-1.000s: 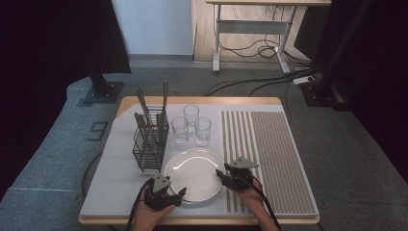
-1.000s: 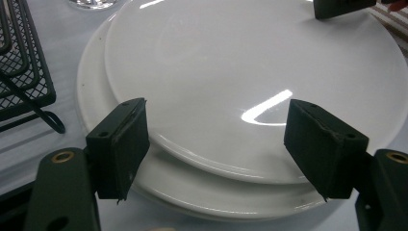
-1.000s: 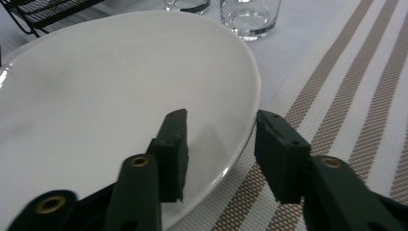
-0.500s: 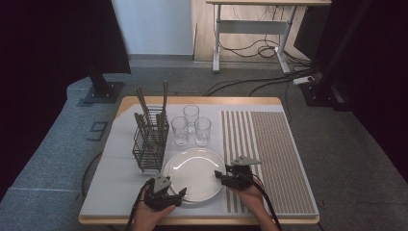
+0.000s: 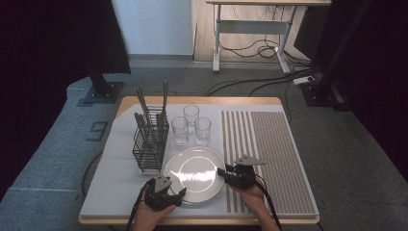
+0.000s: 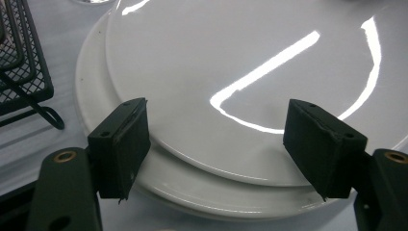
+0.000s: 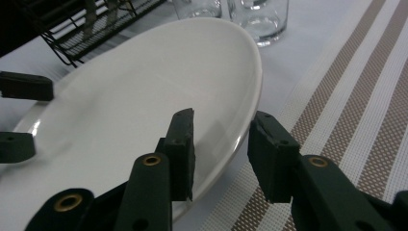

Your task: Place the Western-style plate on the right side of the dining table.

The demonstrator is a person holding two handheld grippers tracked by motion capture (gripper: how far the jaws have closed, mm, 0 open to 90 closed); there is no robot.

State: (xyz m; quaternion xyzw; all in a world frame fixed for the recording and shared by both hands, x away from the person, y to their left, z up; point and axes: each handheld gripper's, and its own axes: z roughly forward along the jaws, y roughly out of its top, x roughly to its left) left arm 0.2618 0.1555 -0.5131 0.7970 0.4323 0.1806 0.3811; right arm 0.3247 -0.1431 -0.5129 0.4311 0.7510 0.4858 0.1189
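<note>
White mat over a wooden table [image 5: 144, 103], dark room behind. My hands come in low at the near edge. I've got the left gripper [image 6: 216, 144] spread wide over the near-left rim of the stacked round white plates [image 5: 195, 171]. The right gripper [image 7: 221, 154], part open, straddles the top plate's right rim without clamping.

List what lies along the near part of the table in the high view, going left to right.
Left hand-held gripper → stacked white plates → right hand-held gripper → brown striped mat.
</note>
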